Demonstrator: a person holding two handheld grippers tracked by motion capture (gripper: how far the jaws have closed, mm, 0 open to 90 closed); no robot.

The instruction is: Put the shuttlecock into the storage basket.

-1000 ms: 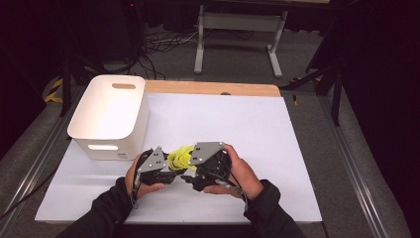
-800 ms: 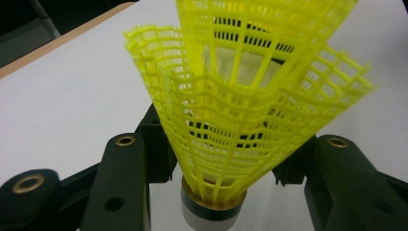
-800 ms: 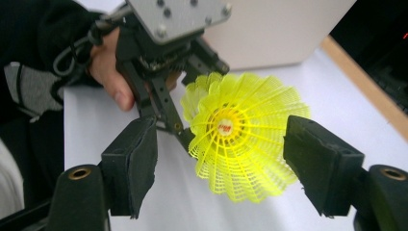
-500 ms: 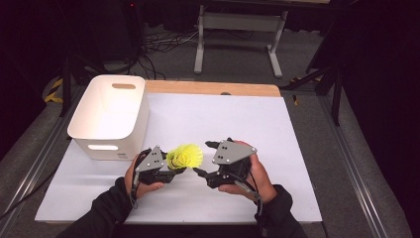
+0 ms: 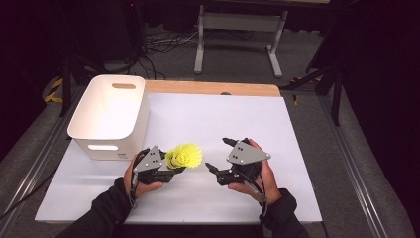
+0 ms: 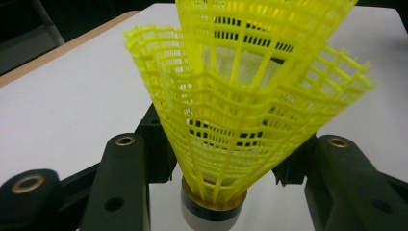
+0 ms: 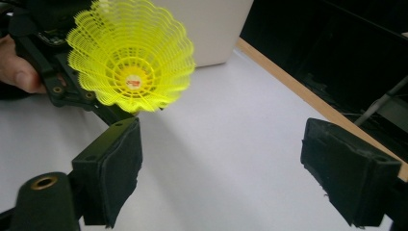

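A bin (image 5: 110,116) stands at the far left of the counter (image 5: 213,119). Just in front of the bin and to its right, the left gripper (image 5: 171,166) holds a shuttlecock (image 5: 184,155) between its jaws above the counter. The right gripper (image 5: 218,156) hovers to the right of the shuttlecock, well apart from the bin, jaws spread toward it.

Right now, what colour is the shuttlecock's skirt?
Bright yellow, an open mesh lattice. The shuttlecock shows it best in the left gripper view, held between the jaws.
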